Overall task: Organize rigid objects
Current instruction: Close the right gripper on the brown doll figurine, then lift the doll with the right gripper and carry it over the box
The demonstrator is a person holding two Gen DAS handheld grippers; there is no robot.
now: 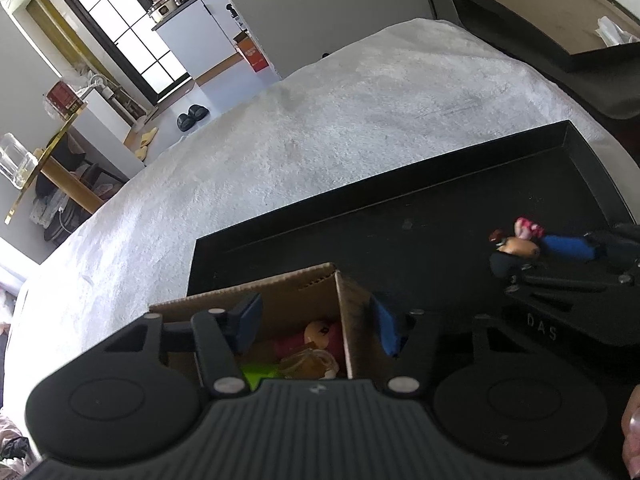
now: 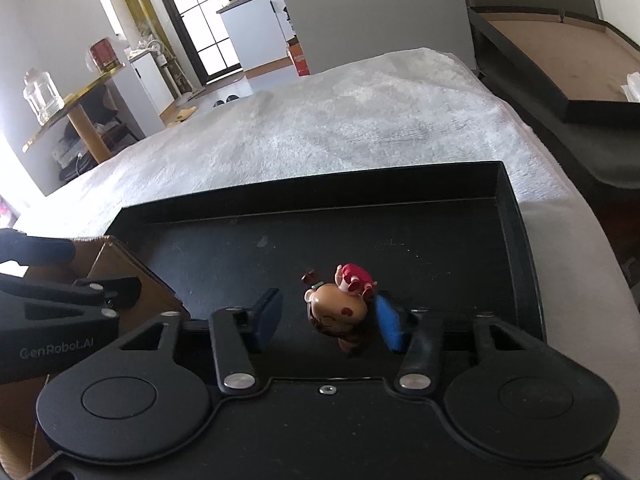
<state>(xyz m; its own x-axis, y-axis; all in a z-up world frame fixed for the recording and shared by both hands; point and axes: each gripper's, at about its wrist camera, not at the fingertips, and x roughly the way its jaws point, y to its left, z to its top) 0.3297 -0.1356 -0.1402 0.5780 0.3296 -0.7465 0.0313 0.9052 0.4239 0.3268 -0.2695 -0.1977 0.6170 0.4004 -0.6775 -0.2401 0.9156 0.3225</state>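
A small toy figurine [image 2: 340,310] with a tan head and a red-pink top lies on its side in the black tray [image 2: 320,196]. My right gripper [image 2: 329,322] straddles it. The right blue pad touches the figurine, and a narrow gap shows at the left pad. The left wrist view shows the same figurine [image 1: 518,246] at the right of the tray [image 1: 360,200]. My left gripper [image 1: 316,326] is open over a cardboard box [image 1: 280,296], one pad inside it and one outside its right wall. Several toys [image 1: 320,336] lie in the box.
The tray and the box [image 2: 132,264] rest on a white fluffy cover [image 2: 340,120]. Dark furniture [image 2: 560,92] stands off its right edge. A table with a glass jar [image 2: 40,96] stands far left. A person's fingers [image 1: 632,440] show at the lower right.
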